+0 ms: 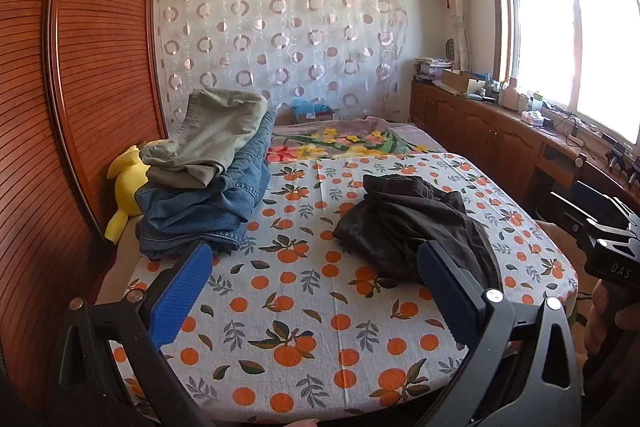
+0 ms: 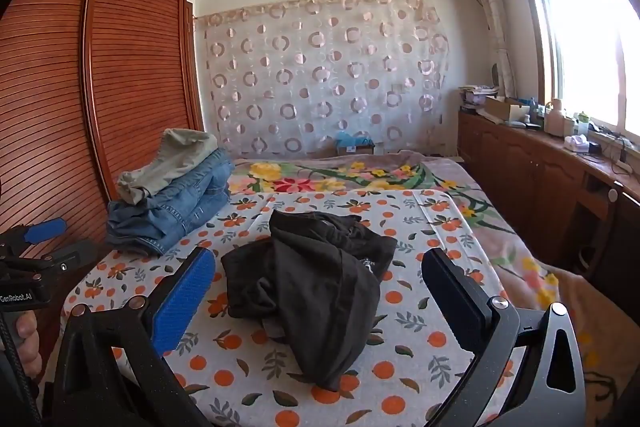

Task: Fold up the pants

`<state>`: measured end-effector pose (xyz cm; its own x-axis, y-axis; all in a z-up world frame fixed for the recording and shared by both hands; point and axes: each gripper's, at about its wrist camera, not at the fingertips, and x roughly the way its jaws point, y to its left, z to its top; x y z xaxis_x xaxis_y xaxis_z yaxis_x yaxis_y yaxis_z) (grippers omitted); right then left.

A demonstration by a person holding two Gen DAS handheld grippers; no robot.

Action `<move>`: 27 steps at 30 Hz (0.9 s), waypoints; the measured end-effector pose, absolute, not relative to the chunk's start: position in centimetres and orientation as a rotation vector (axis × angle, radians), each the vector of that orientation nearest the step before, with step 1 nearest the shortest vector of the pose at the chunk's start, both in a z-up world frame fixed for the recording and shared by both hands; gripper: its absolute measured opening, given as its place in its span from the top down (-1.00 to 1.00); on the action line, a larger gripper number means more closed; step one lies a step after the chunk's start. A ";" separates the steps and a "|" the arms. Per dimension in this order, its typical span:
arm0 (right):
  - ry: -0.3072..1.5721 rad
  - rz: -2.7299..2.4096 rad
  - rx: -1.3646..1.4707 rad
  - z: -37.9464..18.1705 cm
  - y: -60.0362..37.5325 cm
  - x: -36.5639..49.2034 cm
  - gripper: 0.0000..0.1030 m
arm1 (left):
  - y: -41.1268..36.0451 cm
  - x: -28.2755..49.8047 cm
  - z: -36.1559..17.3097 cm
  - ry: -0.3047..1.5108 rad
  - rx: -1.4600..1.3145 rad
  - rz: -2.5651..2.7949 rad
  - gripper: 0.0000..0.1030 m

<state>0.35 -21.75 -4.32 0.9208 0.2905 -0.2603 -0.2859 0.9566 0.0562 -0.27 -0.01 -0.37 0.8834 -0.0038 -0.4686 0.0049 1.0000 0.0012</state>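
A crumpled pair of black pants (image 1: 412, 223) (image 2: 316, 287) lies in a heap on the orange-print sheet (image 1: 304, 307) (image 2: 404, 347) of the bed. My left gripper (image 1: 316, 267) is open and empty, above the sheet, with the pants ahead and to its right. My right gripper (image 2: 320, 275) is open and empty, held over the near part of the bed with the black pants lying between and beyond its blue pads (image 2: 182, 303). The left gripper also shows at the left edge of the right wrist view (image 2: 40, 235).
A stack of folded blue jeans (image 1: 200, 203) (image 2: 172, 211) with khaki pants (image 1: 212, 135) (image 2: 168, 159) on top sits at the bed's left side by a wooden wardrobe (image 1: 80, 67). A yellow plush toy (image 1: 128, 183) lies beside it. A floral blanket (image 2: 360, 175) lies beyond; cabinets (image 2: 560, 187) run along the right.
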 end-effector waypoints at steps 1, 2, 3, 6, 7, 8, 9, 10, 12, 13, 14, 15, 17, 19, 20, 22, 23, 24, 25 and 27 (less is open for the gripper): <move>0.270 0.297 0.018 -4.3 -21.8 0.3 -1.00 | 0.0 -0.3 -0.4 0.488 0.001 -0.005 -0.99; 0.270 0.297 0.019 -4.3 -21.8 0.3 -1.00 | 0.0 -0.3 -0.4 0.487 0.000 -0.005 -0.99; 0.269 0.297 0.019 -4.3 -21.8 0.3 -1.00 | 0.0 -0.2 -0.4 0.489 0.002 -0.005 -0.99; 0.269 0.298 0.020 -4.2 -21.8 0.2 -1.00 | 0.0 -0.3 -0.4 0.488 0.003 -0.004 -0.99; 0.268 0.297 0.020 -4.2 -21.8 0.2 -1.00 | -0.1 -0.4 -0.4 0.488 0.004 -0.002 -0.99; 0.269 0.297 0.020 -4.2 -21.8 0.2 -1.00 | -0.3 -0.4 -0.5 0.490 0.003 -0.004 -0.99; 0.269 0.298 0.021 -4.2 -21.8 0.2 -1.00 | -0.3 -0.5 -0.5 0.491 0.003 -0.005 -0.99; 0.268 0.299 0.021 -4.2 -21.8 0.2 -1.00 | -0.3 -0.5 -0.5 0.490 0.002 -0.004 -0.99; 0.269 0.300 0.021 -4.3 -21.8 0.2 -1.00 | -0.3 -0.5 -0.5 0.489 0.002 -0.004 -0.99; 0.269 0.300 0.020 -4.3 -21.8 0.2 -1.00 | -0.2 -0.4 -0.5 0.490 0.000 -0.004 -0.99; 0.269 0.301 0.020 -4.3 -21.8 0.2 -1.00 | -0.2 -0.4 -0.5 0.490 -0.001 -0.005 -0.99; 0.269 0.302 0.020 -4.3 -21.7 0.2 -1.00 | -0.2 -0.4 -0.5 0.490 0.001 -0.003 -0.99; 0.269 0.302 0.020 -4.3 -21.7 0.2 -1.00 | -0.3 -0.4 -0.5 0.489 0.008 0.000 -0.99; 0.271 0.303 0.021 -4.3 -21.7 0.2 -1.00 | -0.3 -0.4 -0.6 0.490 0.007 -0.002 -0.99; 0.272 0.303 0.022 -4.3 -21.7 0.2 -1.00 | -0.3 -0.5 -0.9 0.490 0.006 -0.004 -0.99; 0.272 0.304 0.022 -4.3 -21.7 0.2 -1.00 | -0.2 -0.2 -1.5 0.493 0.006 0.000 -0.99; 0.272 0.303 0.022 -4.3 -21.7 0.2 -1.00 | -0.2 -0.2 -1.4 0.493 0.005 0.000 -0.99; 0.272 0.305 0.022 -4.3 -21.7 0.2 -1.00 | -0.2 -0.3 -1.5 0.493 0.005 0.000 -0.99; 0.272 0.304 0.021 -4.3 -21.7 0.2 -1.00 | -0.2 -0.2 -1.4 0.494 0.003 -0.001 -0.99; 0.273 0.304 0.022 -4.4 -21.7 0.3 -1.00 | -0.2 -0.2 -1.5 0.494 0.003 0.000 -0.99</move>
